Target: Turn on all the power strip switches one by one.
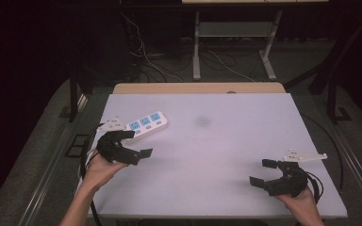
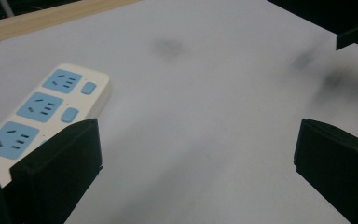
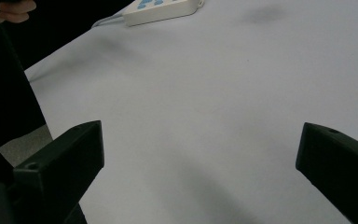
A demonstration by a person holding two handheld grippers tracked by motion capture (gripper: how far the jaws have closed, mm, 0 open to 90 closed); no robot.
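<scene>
Both tools, left and right, spread and empty above the surface; power strip, centre-left, likely awaits grasping.

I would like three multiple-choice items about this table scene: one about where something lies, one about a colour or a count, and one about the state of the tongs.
1. Where does the power strip lie on the table?
A. far left part, near the left tongs
B. near right corner
C. centre of the near edge

2. What colour are the socket faces on the power strip?
A. red
B. blue
C. green

3. In what state are the left tongs and the right tongs?
A. both open, holding nothing
B. both shut on the power strip
C. left open, right shut on a cable

Answers:
1. A, since the high view shows the strip on the table's left side, just beyond the left tongs.
2. B, since the left gripper view shows blue faces on a white body.
3. A, since each gripper view shows its jaws wide apart with bare table between them.
</scene>
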